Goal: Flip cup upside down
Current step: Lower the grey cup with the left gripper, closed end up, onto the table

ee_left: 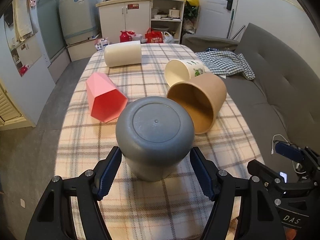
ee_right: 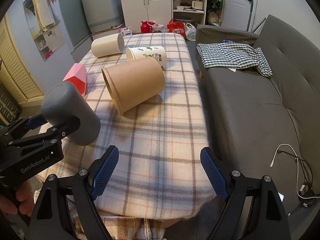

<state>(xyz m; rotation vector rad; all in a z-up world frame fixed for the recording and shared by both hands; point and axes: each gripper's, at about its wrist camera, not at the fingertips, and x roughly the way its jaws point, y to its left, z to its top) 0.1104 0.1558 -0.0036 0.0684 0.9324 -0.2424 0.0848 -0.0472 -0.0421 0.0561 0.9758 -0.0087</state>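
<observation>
Grey cup [ee_left: 155, 138] stands base-up on the plaid tablecloth [ee_left: 140, 210] at the near end of the table, mouth down on the cloth, so that flip looks done. On either side of it sits the left gripper [ee_left: 155, 172], its jaws spread wide with blue pads [ee_left: 108, 175] just clear of the cup's walls, holding nothing; the right gripper [ee_right: 160, 172] hangs wide and empty over bare cloth. Four others lie on their sides beyond: a pink cup [ee_left: 105, 98], a brown paper cup [ee_left: 198, 104], a white printed cup [ee_left: 184, 71] and a cream cup [ee_left: 123, 53] at the far end. If these count, they remain to be turned. A grey sofa [ee_right: 260, 104] with a checked cloth [ee_right: 232, 56] flanks the table; white cabinets [ee_left: 124, 18] and a door [ee_left: 218, 4] fill the room behind.
</observation>
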